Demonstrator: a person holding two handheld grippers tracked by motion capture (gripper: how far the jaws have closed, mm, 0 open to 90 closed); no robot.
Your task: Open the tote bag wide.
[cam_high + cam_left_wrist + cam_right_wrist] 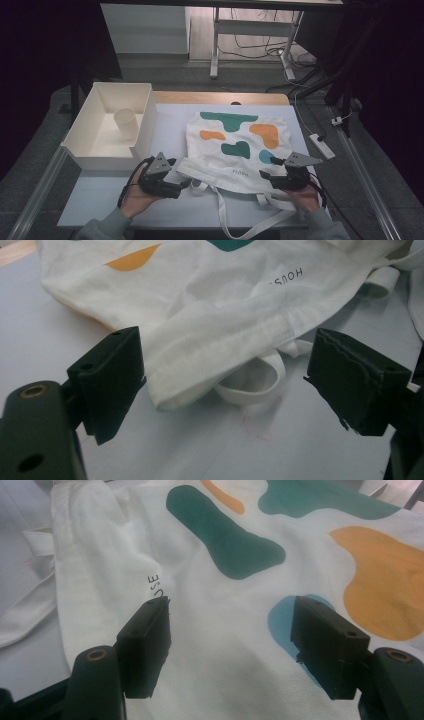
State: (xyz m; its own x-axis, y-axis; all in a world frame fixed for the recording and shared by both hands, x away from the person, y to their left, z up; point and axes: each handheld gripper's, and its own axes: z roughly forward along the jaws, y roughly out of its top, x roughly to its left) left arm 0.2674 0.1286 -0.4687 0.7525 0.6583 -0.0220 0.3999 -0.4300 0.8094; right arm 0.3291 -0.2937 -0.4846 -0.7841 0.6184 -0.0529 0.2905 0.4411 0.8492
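the white cloth tote bag with green and orange blobs (235,145) lies flat; left gripper (186,184) at its 7 o'clock corner, right gripper (266,167) at 5 o'clock, both claws apart, holding nothing.

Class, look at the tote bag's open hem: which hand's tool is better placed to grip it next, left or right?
Probably the left. The left tool stands open with the tote bag hem corner between its jaws. The right tool hovers open over the printed panel, away from the hem.
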